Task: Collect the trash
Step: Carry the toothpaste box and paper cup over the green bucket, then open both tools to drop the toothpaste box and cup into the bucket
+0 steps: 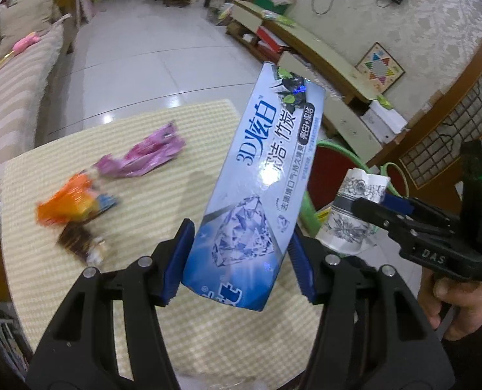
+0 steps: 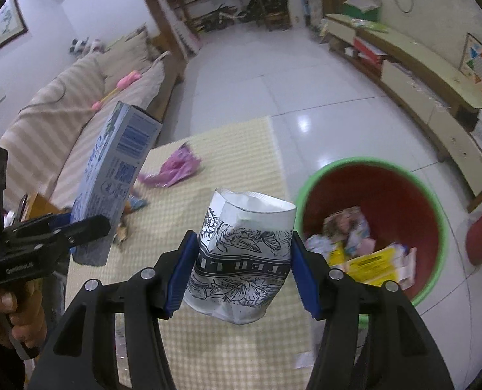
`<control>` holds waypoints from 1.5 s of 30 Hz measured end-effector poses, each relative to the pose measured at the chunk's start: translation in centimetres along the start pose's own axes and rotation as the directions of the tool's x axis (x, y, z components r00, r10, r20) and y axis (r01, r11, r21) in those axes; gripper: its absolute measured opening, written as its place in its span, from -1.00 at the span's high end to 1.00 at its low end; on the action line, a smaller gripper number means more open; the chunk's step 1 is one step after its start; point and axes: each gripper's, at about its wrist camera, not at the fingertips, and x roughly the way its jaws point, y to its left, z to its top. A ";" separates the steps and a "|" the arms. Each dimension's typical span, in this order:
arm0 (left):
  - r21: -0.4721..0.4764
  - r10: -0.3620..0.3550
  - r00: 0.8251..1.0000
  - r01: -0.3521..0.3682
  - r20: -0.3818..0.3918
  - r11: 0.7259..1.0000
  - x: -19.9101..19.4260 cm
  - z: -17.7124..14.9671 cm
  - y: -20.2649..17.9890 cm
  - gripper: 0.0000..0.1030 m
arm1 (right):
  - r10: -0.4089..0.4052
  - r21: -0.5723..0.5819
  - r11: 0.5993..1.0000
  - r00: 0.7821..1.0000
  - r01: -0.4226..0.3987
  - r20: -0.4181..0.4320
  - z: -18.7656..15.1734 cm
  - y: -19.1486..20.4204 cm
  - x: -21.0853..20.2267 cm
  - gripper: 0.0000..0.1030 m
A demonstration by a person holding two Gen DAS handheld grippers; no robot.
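A yellow checked tabletop [image 1: 208, 341] lies below both grippers. The left gripper [image 1: 237, 260] has its jaws clamped on a blue toothpaste box [image 1: 257, 175]; the right gripper [image 2: 244, 269] has its jaws clamped on a crumpled paper cup [image 2: 244, 253]. Beyond lie an orange wrapper [image 1: 69, 204] and a pink wrapper [image 1: 143, 156]. To the right on the floor stands a red bin [image 2: 387, 182] holding trash.
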 end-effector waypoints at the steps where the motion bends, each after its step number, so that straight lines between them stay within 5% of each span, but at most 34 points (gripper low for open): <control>1: 0.006 -0.006 1.000 0.006 -0.001 1.000 0.3 0.2 -0.6 -0.06 | -0.007 0.007 1.000 1.000 0.007 0.006 0.1 -0.7 -0.3 -0.06; 19: 0.097 -0.150 0.985 0.158 -0.086 0.983 7.1 4.5 -12.3 -0.06 | -0.140 0.139 0.981 0.990 0.135 0.033 0.5 -12.8 -2.6 -0.07; 37: 0.110 -0.145 0.969 0.169 -0.201 0.980 12.7 5.4 -16.6 -0.09 | -0.156 0.197 0.969 0.988 0.150 0.019 -0.5 -16.9 -2.5 -0.07; 41: 0.098 -0.121 0.975 0.141 -0.186 0.985 12.7 5.9 -16.3 -0.61 | -0.156 0.193 0.970 0.988 0.149 0.021 -0.3 -17.1 -2.4 -0.07; 45: 0.068 -0.113 0.978 0.127 -0.173 0.990 12.1 6.1 -15.0 -0.78 | -0.151 0.188 0.971 0.988 0.144 0.018 -0.3 -16.8 -2.1 -0.07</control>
